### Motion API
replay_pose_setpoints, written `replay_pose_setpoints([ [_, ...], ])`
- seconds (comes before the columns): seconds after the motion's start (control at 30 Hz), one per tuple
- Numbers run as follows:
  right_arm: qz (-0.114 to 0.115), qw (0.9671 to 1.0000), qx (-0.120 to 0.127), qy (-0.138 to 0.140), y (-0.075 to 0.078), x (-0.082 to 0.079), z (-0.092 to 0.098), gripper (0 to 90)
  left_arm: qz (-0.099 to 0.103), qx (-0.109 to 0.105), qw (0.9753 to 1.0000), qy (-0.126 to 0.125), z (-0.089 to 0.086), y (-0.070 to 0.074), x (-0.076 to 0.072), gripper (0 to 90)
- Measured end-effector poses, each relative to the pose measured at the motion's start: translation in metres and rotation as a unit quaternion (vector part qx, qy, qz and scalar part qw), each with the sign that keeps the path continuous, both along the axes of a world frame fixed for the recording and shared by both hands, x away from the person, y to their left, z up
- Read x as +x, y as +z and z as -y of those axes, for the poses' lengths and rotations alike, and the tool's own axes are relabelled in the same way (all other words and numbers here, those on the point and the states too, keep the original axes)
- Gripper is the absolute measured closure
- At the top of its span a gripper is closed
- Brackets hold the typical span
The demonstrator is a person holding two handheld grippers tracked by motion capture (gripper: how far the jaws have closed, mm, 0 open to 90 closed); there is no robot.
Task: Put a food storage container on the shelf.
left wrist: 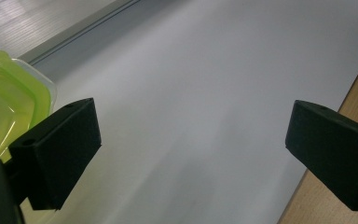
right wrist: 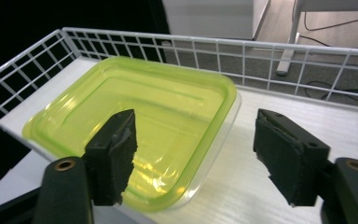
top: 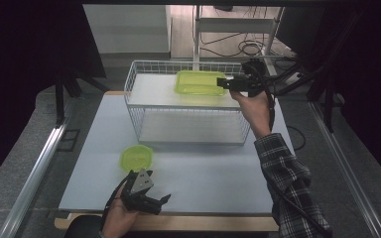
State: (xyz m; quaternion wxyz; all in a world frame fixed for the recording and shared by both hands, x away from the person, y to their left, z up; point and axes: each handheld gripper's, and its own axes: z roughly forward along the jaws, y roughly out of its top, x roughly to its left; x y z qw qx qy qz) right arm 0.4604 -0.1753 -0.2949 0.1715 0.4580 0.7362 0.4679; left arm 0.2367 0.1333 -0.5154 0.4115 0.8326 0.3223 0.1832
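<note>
A lime-green rectangular container (top: 197, 82) (right wrist: 135, 112) lies on the top shelf of a white wire rack (top: 144, 69) (right wrist: 23, 60). My right gripper (top: 224, 83) (right wrist: 196, 154) is open at the container's right end. One jaw hangs over the container's inside, the other over the bare shelf, and the rim lies between them. A small lime-green octagonal container (top: 136, 157) (left wrist: 2, 102) sits on the table in front of the rack. My left gripper (top: 161, 202) (left wrist: 191, 154) is open near the table's front edge, just in front of that small container, holding nothing.
The rack's lower shelf (top: 188, 129) is bare. The grey table top (top: 213, 173) has a wooden front edge (left wrist: 354, 98). Behind the rack are a white stand (top: 228, 25) and floor cables (top: 248, 48). Dark curtains close both sides.
</note>
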Motion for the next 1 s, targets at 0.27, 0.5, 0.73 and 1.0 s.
replay_pose_setpoints([
  [0.27,0.016,0.9993,-0.008,0.034,-0.004,-0.017,0.004,18.5,-0.003,-0.004,1.0000,0.002,-0.001,0.000,0.001,2.9],
  [0.5,0.033,0.9972,-0.034,0.058,-0.009,-0.033,0.006,11.9,-0.004,-0.007,1.0000,0.003,-0.002,0.000,0.001,3.0],
  [0.73,0.045,0.9951,-0.047,0.075,-0.014,-0.048,0.007,8.2,-0.004,-0.011,0.9999,0.003,-0.003,0.000,0.001,3.1],
  [1.0,0.055,0.9917,-0.054,0.103,-0.023,-0.065,0.008,3.0,-0.008,-0.011,0.9999,0.002,-0.004,0.001,0.002,3.4],
])
